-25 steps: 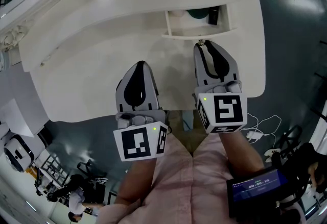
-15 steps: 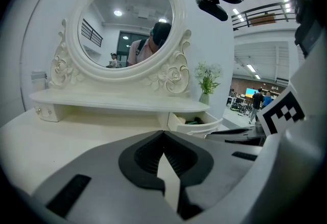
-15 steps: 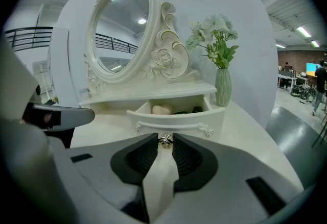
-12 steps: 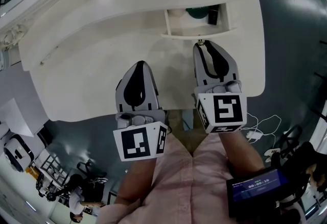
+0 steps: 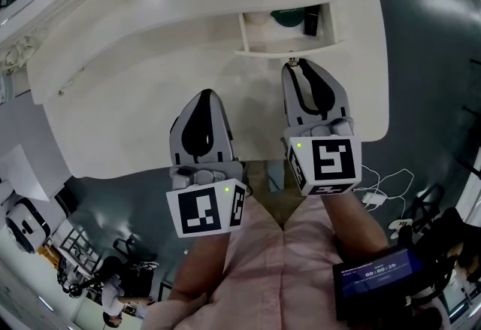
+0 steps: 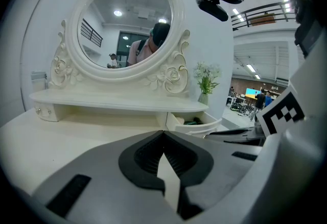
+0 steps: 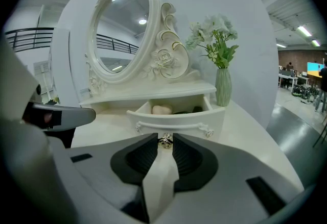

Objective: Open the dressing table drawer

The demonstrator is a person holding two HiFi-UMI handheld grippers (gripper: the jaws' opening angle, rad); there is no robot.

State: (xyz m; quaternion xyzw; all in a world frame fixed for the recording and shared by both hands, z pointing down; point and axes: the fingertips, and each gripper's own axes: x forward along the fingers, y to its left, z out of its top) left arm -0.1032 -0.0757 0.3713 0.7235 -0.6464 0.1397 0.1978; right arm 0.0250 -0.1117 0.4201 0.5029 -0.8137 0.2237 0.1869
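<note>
Now the right gripper (image 7: pixel 164 138) pinches the knob (image 7: pixel 165 142); the open drawer (image 7: pixel 176 118) juts toward it, front crosswise.

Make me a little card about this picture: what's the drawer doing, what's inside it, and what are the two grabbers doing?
drawer: pulled partly out of the dressing table
inside it: a pale rounded thing and a dark green thing
right gripper: jaws closed on the drawer's little metal knob
left gripper: jaws together, nothing in them, over the table
also there: oval mirror, green vase with white flowers
</note>
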